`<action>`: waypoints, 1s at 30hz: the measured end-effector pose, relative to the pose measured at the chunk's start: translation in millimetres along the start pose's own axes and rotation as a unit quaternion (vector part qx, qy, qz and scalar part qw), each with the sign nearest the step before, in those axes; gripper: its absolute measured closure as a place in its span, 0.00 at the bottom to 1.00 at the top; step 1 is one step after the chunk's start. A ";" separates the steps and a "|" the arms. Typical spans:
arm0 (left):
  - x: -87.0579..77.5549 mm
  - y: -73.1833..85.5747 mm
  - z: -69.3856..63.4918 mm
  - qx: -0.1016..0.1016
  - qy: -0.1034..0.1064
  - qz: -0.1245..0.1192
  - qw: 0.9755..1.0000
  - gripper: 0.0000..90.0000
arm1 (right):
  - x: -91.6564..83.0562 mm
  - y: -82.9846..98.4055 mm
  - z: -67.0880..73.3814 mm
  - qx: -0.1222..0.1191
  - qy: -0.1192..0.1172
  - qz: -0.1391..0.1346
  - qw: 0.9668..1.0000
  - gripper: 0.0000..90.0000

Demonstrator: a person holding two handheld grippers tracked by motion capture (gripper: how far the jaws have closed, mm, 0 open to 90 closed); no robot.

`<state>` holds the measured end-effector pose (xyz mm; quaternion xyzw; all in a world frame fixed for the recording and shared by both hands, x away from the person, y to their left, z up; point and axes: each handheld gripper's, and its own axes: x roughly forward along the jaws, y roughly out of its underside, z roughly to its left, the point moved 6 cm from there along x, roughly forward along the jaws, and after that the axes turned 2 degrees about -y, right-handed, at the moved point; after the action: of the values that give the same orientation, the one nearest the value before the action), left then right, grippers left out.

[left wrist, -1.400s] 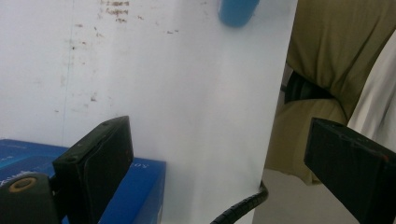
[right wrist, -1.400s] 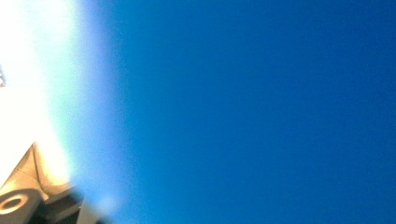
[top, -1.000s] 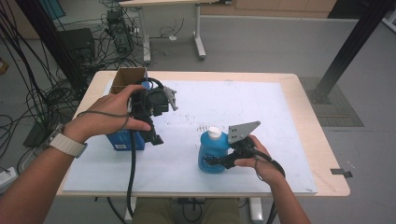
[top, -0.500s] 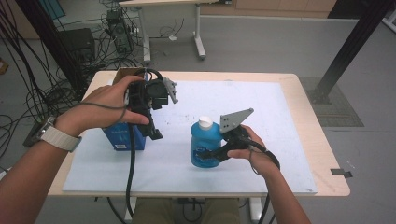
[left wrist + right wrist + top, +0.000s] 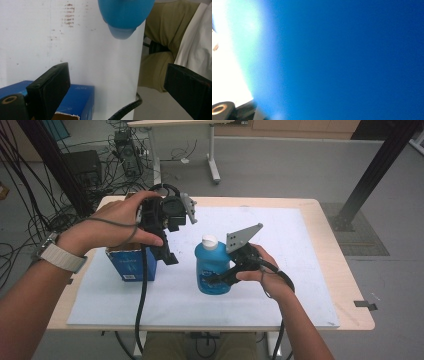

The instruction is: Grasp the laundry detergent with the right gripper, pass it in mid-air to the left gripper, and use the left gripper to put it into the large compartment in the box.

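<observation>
A blue bottle with a white cap hangs upright just above the white mat, and my right gripper is shut on its body from the right. Its blue wall sits right against the right gripper view's lens. My left gripper hovers over an open blue box at the mat's left, jaws pointing down. In the left gripper view the fingers stand wide apart with nothing between them, the box below and the bottle's base farther off.
The white mat covers most of the wooden table. The person's legs show past the table's near edge. Cables trail from both grippers. Behind the table stand another desk and a tangle of wires on the floor.
Both hands have risen. The right gripper has carried the bottle up and a little to the left, toward the box. The left gripper has lifted higher above the box.
</observation>
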<state>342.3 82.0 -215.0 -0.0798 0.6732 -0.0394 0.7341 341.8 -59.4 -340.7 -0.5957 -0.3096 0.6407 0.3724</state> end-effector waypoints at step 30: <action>7.2 -21.2 -3.1 0.032 0.015 0.025 0.999 0.08 | 18.1 -8.3 -5.7 -0.002 -0.019 0.033 0.999 0.48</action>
<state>340.9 59.8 -218.7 -0.0387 0.6841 -0.0444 0.7270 348.1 -39.9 -343.9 -0.5936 -0.2984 0.6634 0.3441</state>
